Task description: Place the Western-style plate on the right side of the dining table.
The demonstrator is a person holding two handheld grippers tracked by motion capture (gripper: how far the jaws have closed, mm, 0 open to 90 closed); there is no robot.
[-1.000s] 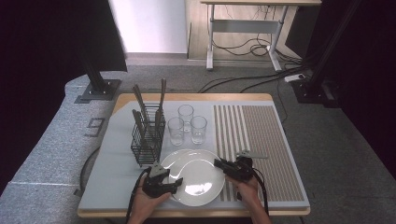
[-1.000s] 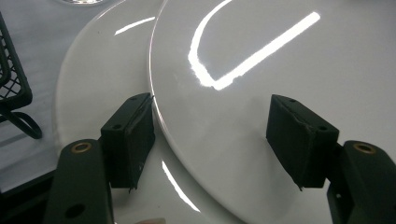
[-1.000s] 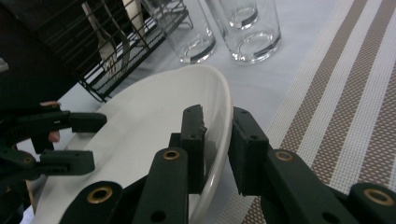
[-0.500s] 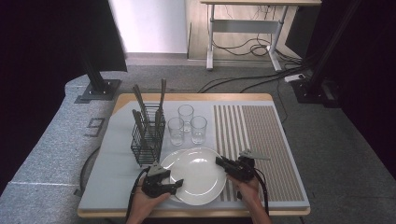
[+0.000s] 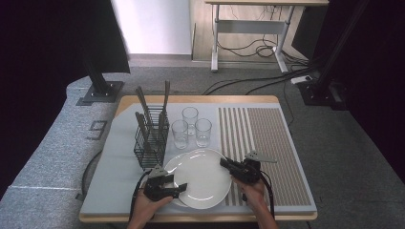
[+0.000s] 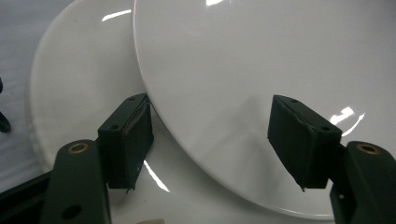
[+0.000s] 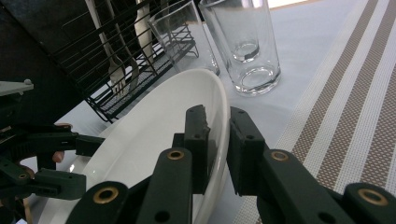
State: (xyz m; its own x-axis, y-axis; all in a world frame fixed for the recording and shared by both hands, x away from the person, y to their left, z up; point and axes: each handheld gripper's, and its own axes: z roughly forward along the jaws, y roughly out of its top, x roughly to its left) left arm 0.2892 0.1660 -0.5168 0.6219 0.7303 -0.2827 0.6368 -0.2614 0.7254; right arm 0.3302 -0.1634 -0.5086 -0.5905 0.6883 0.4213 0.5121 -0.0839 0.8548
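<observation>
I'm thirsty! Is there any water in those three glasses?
Empty. The three glasses stand upright beside the wire basket, and in the right gripper view you see straight through to their bare bottoms.

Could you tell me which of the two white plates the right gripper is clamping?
The upper plate, lying offset over the lower plate: the right gripper pinches its rim, while the left gripper stands open.

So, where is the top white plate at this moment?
In the high view the top plate lies at the near edge of the table, overlapping a lower plate, just in front of the three glasses. The right gripper clamps its right rim.
</observation>
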